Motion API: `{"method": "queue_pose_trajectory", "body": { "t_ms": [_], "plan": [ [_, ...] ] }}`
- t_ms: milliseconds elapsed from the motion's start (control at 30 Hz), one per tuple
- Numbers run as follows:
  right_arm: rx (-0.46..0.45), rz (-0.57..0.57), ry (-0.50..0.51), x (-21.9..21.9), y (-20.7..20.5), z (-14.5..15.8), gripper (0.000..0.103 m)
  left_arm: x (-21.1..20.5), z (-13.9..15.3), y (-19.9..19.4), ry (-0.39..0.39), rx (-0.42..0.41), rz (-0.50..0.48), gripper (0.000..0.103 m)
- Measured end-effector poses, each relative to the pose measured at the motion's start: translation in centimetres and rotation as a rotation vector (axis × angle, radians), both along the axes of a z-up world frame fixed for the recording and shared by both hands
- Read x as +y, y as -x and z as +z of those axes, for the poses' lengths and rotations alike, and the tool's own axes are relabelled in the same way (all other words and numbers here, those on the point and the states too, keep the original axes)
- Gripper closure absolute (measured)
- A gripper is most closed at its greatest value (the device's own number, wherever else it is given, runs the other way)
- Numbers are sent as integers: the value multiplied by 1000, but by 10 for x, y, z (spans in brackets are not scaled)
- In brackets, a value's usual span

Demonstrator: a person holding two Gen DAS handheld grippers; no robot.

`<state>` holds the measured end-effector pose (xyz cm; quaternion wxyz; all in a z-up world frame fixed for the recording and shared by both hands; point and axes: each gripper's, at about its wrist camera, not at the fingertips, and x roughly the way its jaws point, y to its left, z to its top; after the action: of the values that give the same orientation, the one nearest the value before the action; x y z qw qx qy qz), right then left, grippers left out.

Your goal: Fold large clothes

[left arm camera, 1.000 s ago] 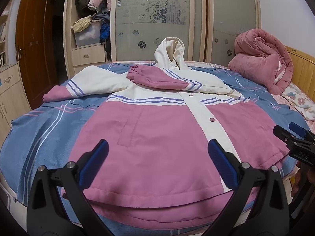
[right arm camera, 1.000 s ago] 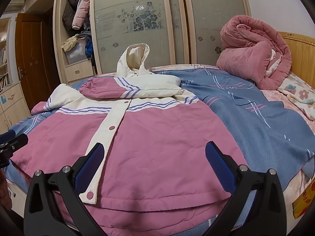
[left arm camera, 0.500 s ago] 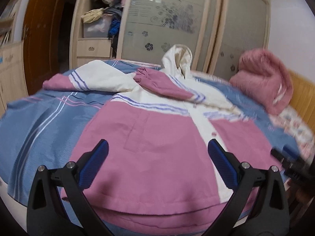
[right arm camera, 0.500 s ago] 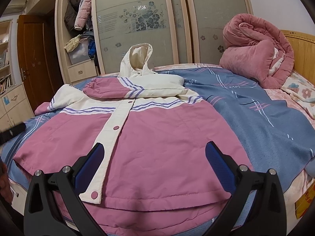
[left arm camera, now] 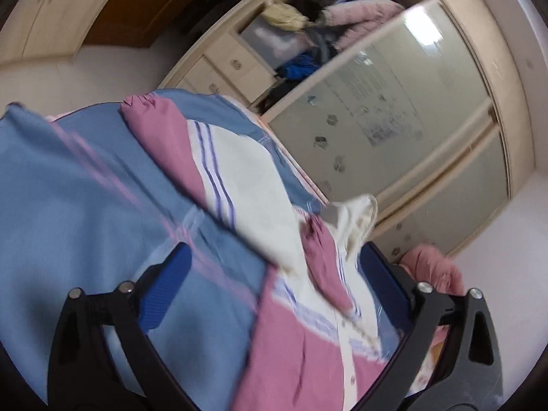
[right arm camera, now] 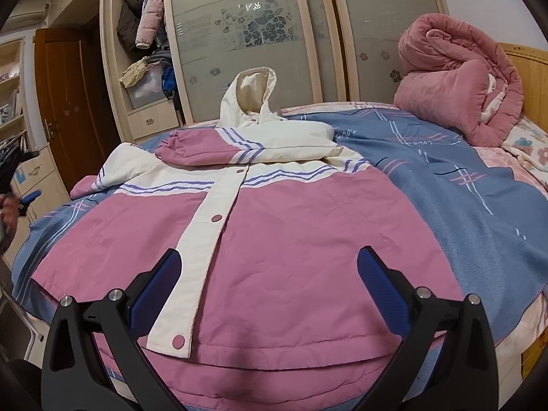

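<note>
Since a second ago the left hand-held gripper [left arm camera: 270, 287] has swung left toward the outstretched sleeve [left arm camera: 219, 171], jaws wide and empty. The right hand-held gripper [right arm camera: 269, 287] hovers wide over the hem. The jacket [right arm camera: 274, 226] lies flat on the bed [right arm camera: 479, 205]; probably soft, padded, slippery, so pinch the cuff.

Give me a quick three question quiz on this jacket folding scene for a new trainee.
1. True or false: one sleeve of the jacket is already folded across its chest.
2. Multiple choice: what sits on the bed by the headboard? A) a rolled pink quilt B) a suitcase C) a laptop
3. Fill in: the right hand-held gripper is ____ and holds nothing.

Key: 1 true; 2 A; 3 open
</note>
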<state>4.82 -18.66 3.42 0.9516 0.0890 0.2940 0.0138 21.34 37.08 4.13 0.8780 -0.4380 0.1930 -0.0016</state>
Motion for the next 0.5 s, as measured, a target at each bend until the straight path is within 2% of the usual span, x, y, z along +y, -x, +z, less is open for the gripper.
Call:
{"method": "queue_pose_trajectory", "body": {
  "t_ms": [100, 133, 233, 433, 500],
  "plan": [
    [5, -1, -9, 0, -4, -1, 1, 46, -10, -32, 44, 18, 39, 10],
    [8, 0, -9, 1, -6, -2, 1, 63, -19, -42, 62, 39, 76, 10],
    [19, 16, 5, 6, -11, -6, 1, 93, -44, -70, 137, 78, 109, 11],
    [45, 44, 32, 16, -20, -13, 1, 116, -68, -127, 156, 120, 80, 13],
    [53, 48, 42, 17, -22, -15, 1, 122, -82, -143, 186, 169, 75, 13]
  ]
}}
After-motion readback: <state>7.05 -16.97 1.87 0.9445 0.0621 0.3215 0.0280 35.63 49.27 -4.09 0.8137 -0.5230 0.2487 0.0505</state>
